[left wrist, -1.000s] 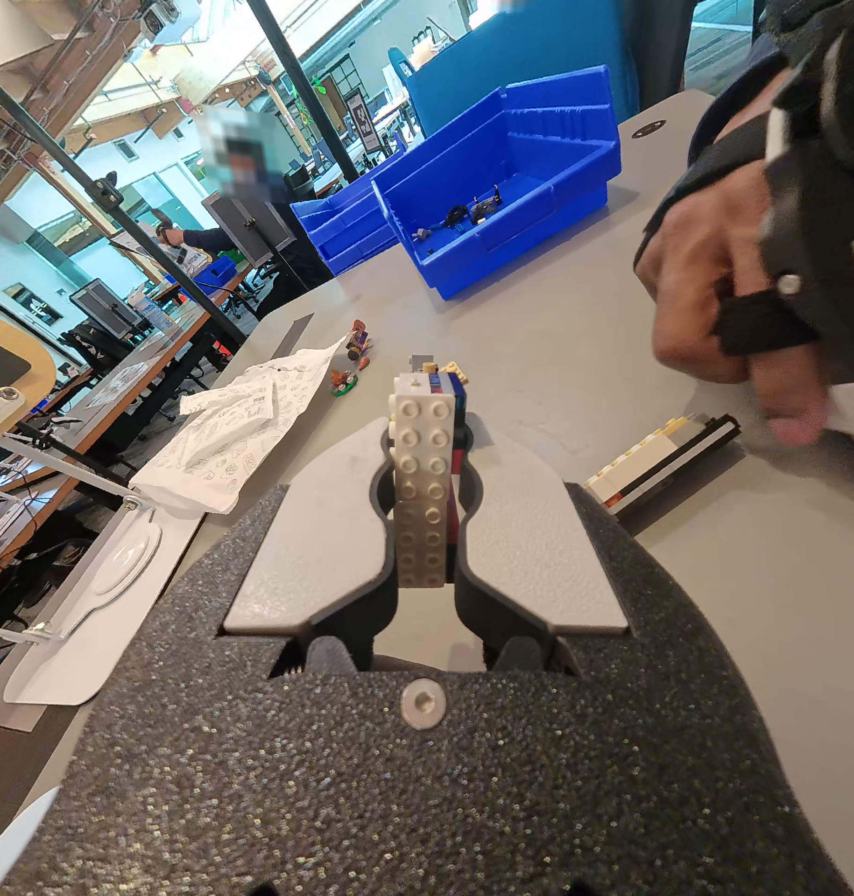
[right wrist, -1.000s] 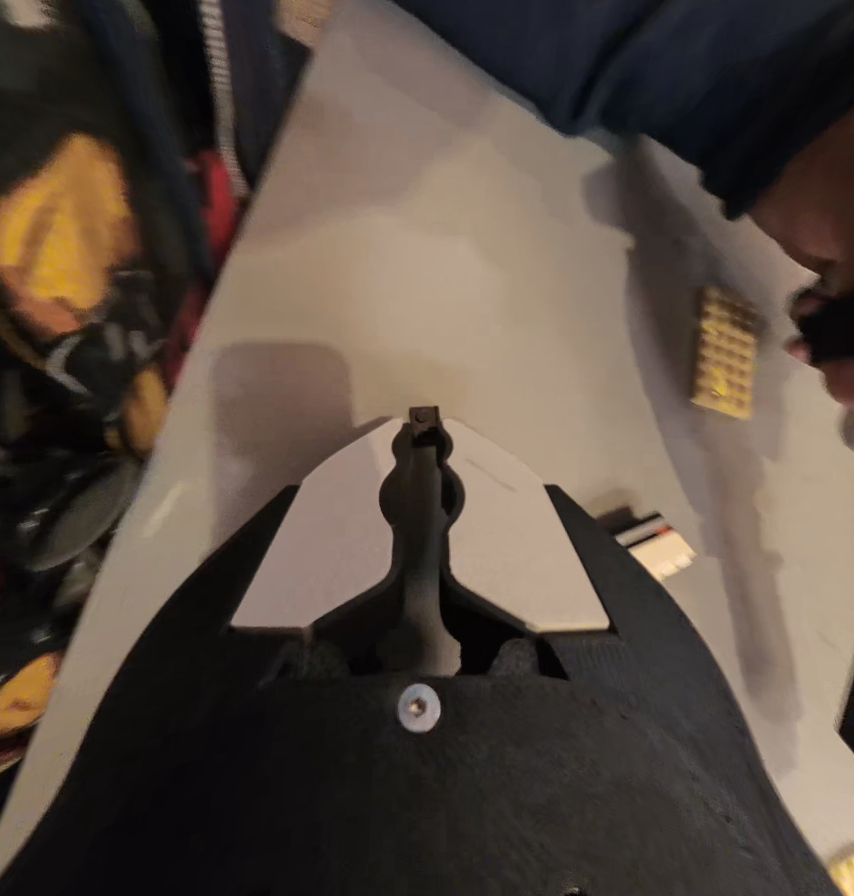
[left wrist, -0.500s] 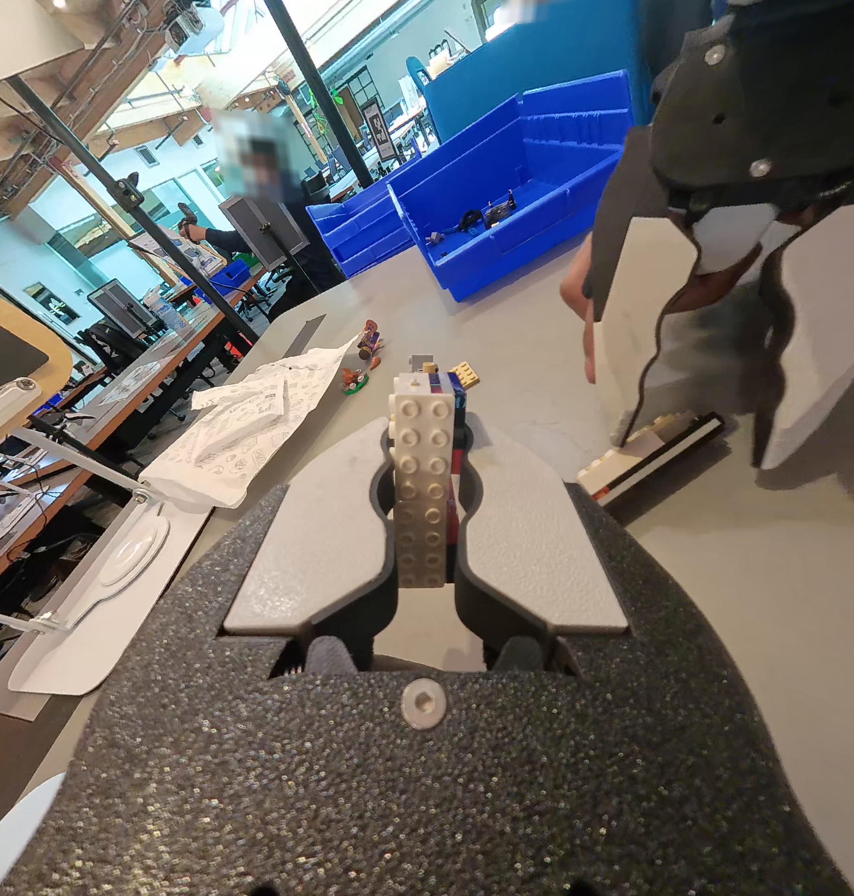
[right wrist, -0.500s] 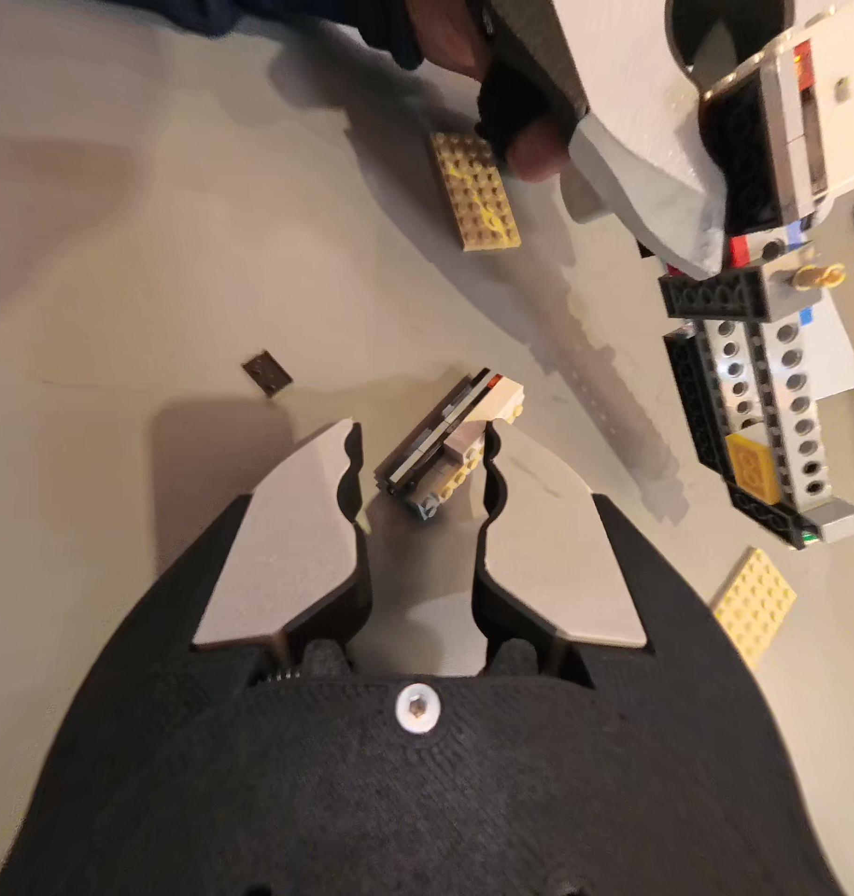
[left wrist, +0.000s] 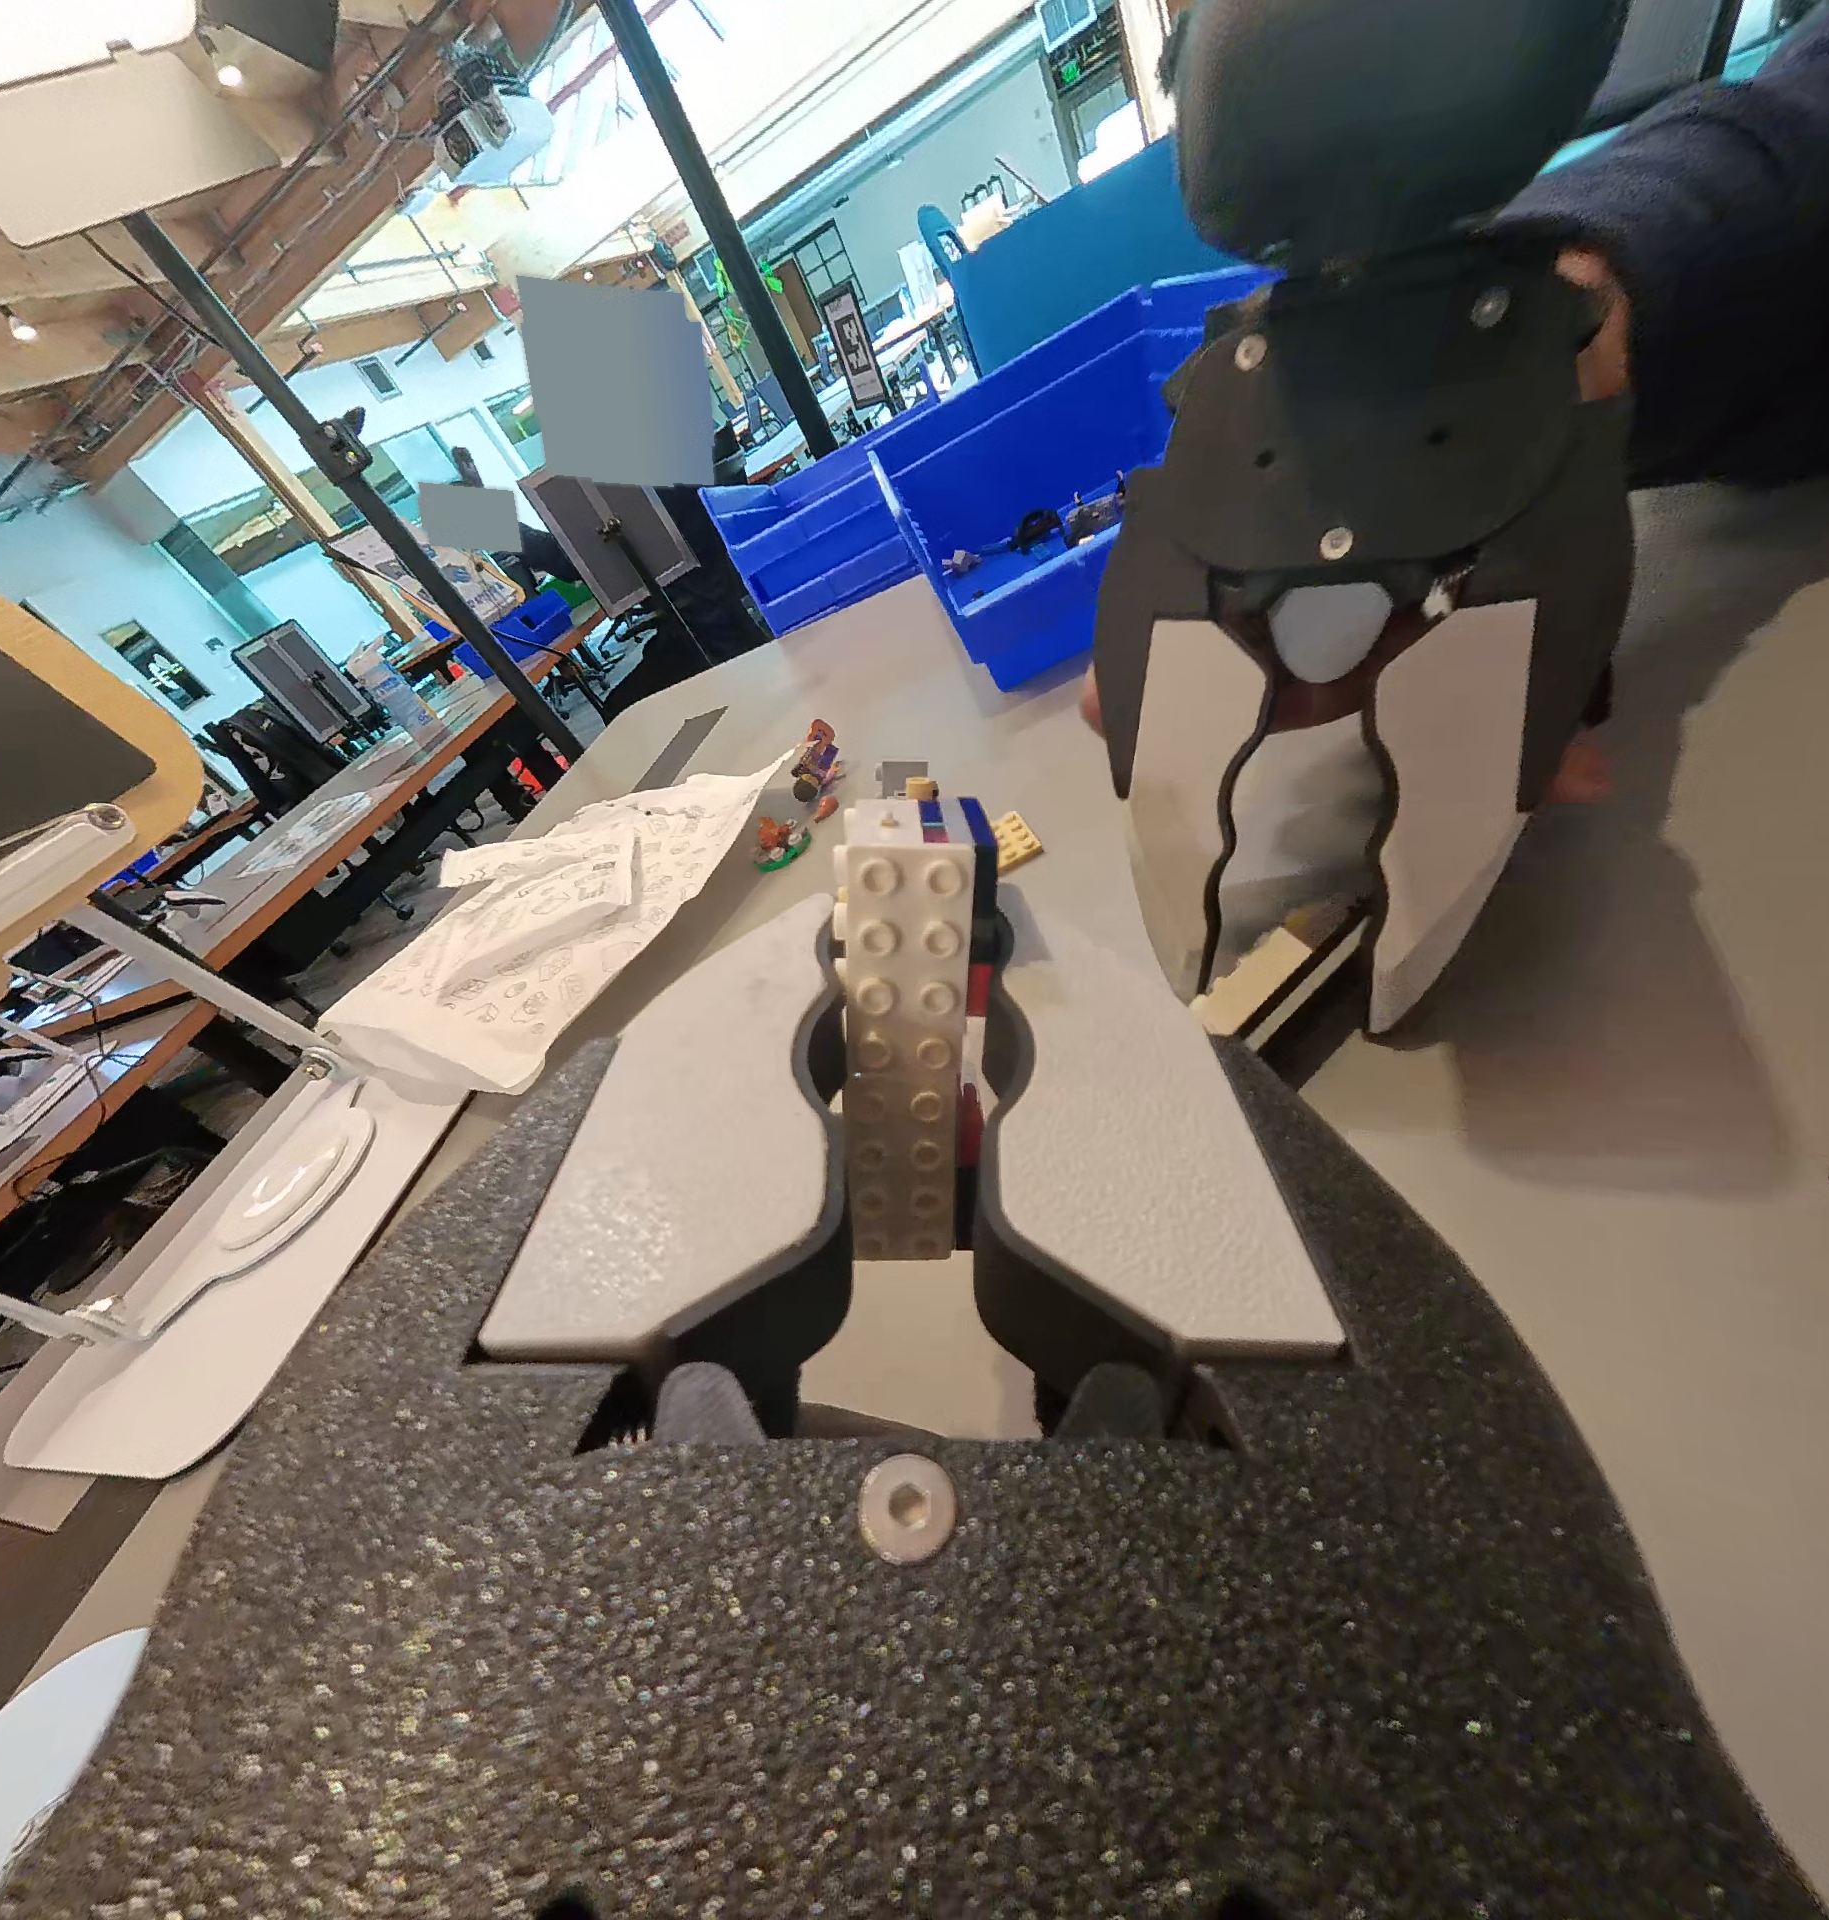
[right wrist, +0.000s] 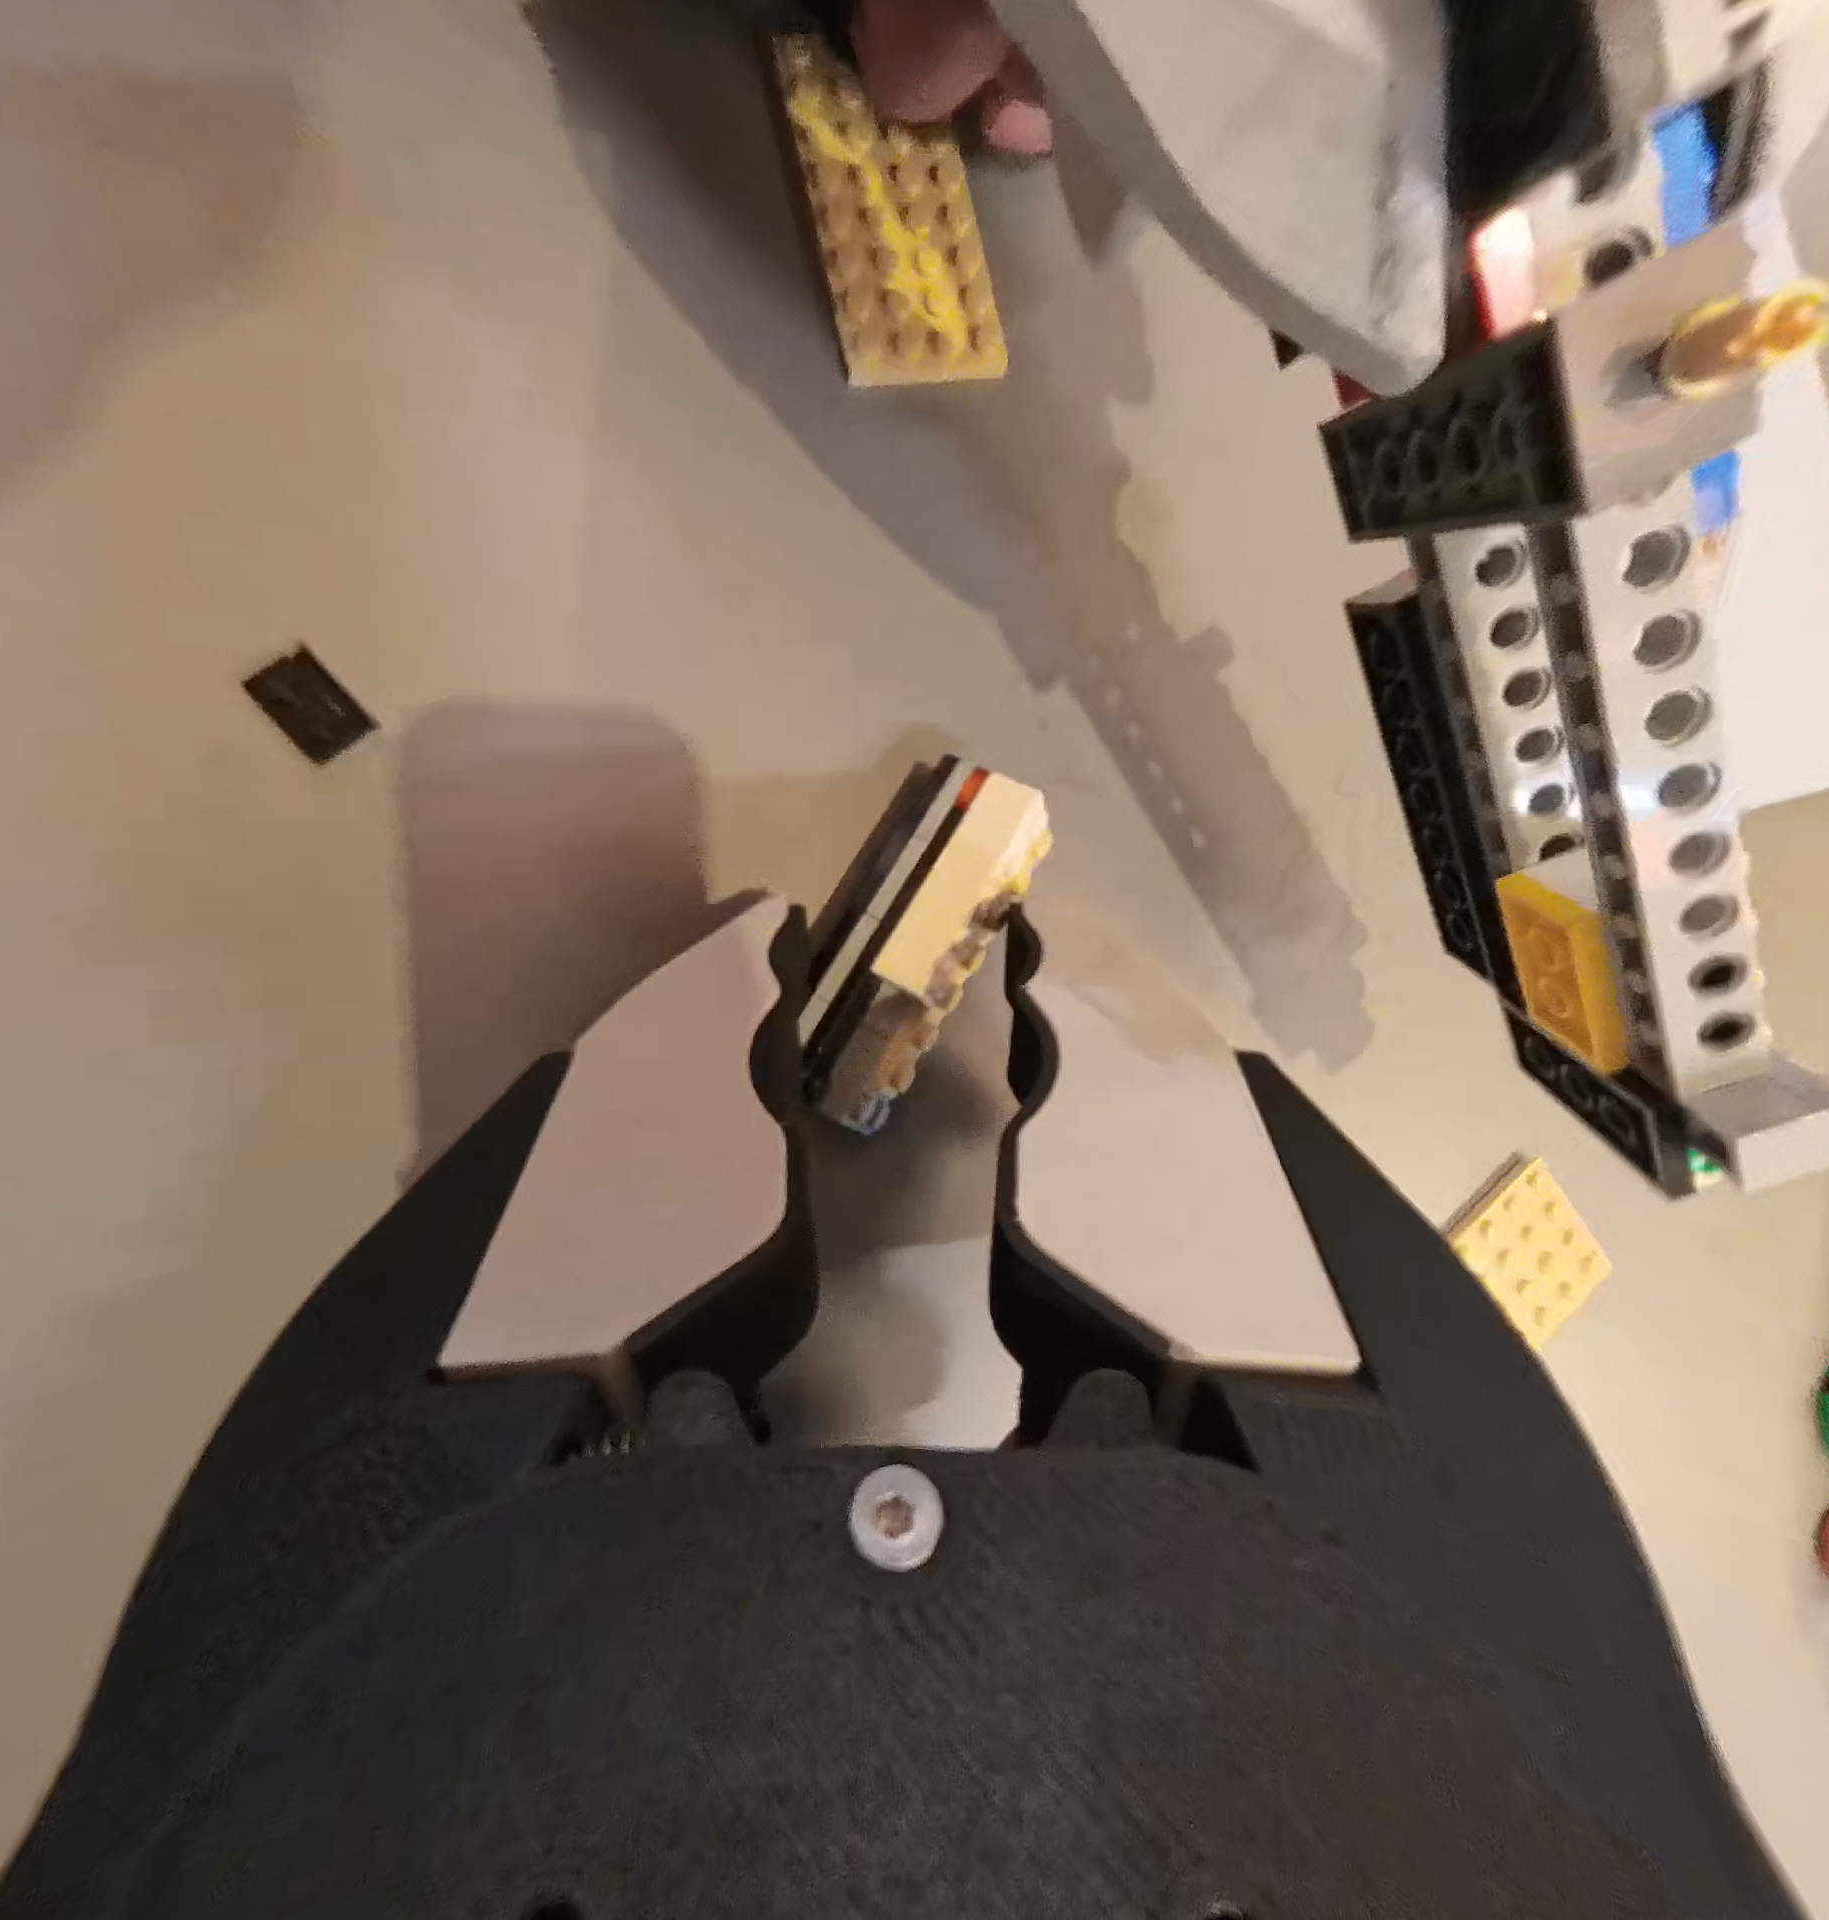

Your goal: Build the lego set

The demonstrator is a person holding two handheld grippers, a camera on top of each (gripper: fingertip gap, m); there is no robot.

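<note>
Left gripper point(left wrist: 915, 997) pinches a tall multicoloured stack of plastic building bricks point(left wrist: 910, 1029), white studded face toward the camera, blue and red layers on its right side; both pads press its sides, and the stack stands upright above the grey tabletop point(left wrist: 1512, 1351); in the right wrist view the same build shows longer, with black and light-grey beams full of holes and a yellow brick set in point(right wrist: 1575, 831).

Right gripper point(right wrist: 905, 925) points down at the table, jaws part-way in around a small flat slab of stacked plates, cream on top with black, grey and red layers point(right wrist: 941, 894); the left pad lies against the slab's dark edge, the right fingertip touches its studded cream edge; the slab sits tilted between them; whether it is off the table, cannot tell.

Around: tan studded plate point(right wrist: 894, 218) near a person's fingertips; small square pale-yellow plate point(right wrist: 1528, 1257); small dark tile point(right wrist: 307, 701); crumpled white printed paper sheet point(left wrist: 567, 914); small toy figures point(left wrist: 801, 800); blue plastic bins point(left wrist: 993, 520) at the table's far end.
</note>
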